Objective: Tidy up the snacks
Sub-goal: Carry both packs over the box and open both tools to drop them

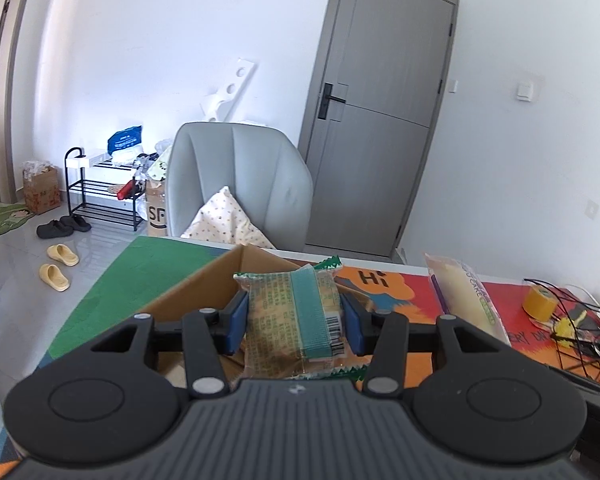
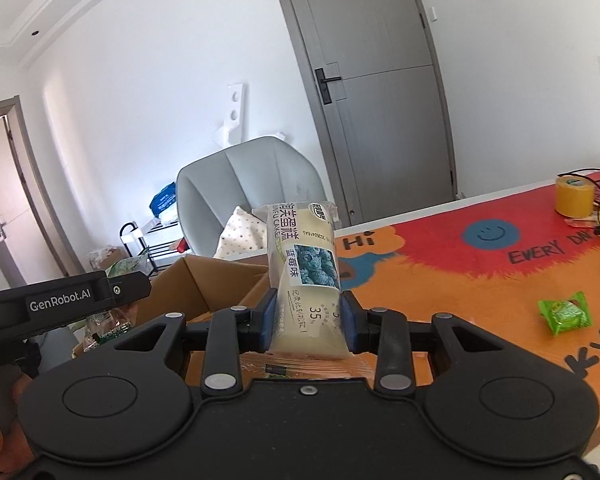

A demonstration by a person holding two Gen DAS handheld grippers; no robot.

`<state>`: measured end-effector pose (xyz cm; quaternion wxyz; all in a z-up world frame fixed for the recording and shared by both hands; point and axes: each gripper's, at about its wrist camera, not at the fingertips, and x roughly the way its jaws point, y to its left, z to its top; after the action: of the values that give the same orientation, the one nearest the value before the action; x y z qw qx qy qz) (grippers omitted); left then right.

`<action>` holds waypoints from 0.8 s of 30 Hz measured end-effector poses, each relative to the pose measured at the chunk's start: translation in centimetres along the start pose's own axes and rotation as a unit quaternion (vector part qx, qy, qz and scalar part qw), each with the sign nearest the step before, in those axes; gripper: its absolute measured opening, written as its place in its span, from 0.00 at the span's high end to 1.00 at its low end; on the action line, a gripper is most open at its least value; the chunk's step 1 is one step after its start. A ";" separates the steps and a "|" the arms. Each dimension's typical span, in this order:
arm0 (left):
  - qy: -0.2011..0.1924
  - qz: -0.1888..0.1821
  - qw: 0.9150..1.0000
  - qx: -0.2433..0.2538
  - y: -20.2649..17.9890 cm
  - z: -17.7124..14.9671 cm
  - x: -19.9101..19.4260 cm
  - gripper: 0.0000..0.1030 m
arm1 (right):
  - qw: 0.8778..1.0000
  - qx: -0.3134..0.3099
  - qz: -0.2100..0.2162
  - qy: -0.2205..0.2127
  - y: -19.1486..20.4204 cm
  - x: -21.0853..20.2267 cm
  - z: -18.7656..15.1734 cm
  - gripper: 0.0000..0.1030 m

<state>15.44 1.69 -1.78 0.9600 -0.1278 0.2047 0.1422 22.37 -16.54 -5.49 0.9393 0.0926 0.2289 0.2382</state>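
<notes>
Snacks sit in both grippers at this moment. We see the left gripper (image 1: 295, 318) clenched on a green-banded snack packet (image 1: 296, 314), its blue pads (image 1: 237, 322) pressing both sides, the packet held above the open cardboard box (image 1: 204, 284) that stands on the table mat (image 1: 140, 272). We see the right gripper (image 2: 309, 320) clenched on a tall cream cake packet (image 2: 306, 264) with a blueberry picture, held upright, just right of the same cardboard box (image 2: 204, 284).

Left wrist view only: a shoe rack (image 1: 100, 192), yellow slippers (image 1: 58, 266) and dark slippers (image 1: 62, 227) on the floor, and the cream cake packet (image 1: 466, 296) seen from the side at right, above the mat.

Right wrist view only: a small green sweet wrapper (image 2: 566, 312) lying on the orange part of the mat (image 2: 460, 280), well apart from the box; the body of the left gripper (image 2: 64, 302) at the left edge, labelled GenRobot.AI; the green packet is mostly hidden behind it there.

Both views: a yellow tape roll (image 1: 540, 304) (image 2: 575, 196) on the far mat near black wires (image 1: 568, 320), a grey chair (image 1: 240, 176) with a dotted cushion (image 1: 224, 220), and a grey door (image 1: 380, 120).
</notes>
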 end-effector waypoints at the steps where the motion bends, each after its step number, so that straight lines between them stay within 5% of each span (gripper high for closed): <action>1: -0.001 0.002 1.000 -0.002 0.4 0.2 0.1 0.54 | 1.000 -0.002 0.003 0.001 0.3 0.2 0.0 0.67; 24: 0.016 0.028 0.998 -0.061 6.9 1.7 3.9 0.46 | 0.998 -0.031 0.032 0.043 5.6 6.0 0.7 0.67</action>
<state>17.21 9.45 -3.18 0.9427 -0.1826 0.2141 0.1795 25.12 -8.75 -5.66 0.9229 0.0605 0.2587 0.2787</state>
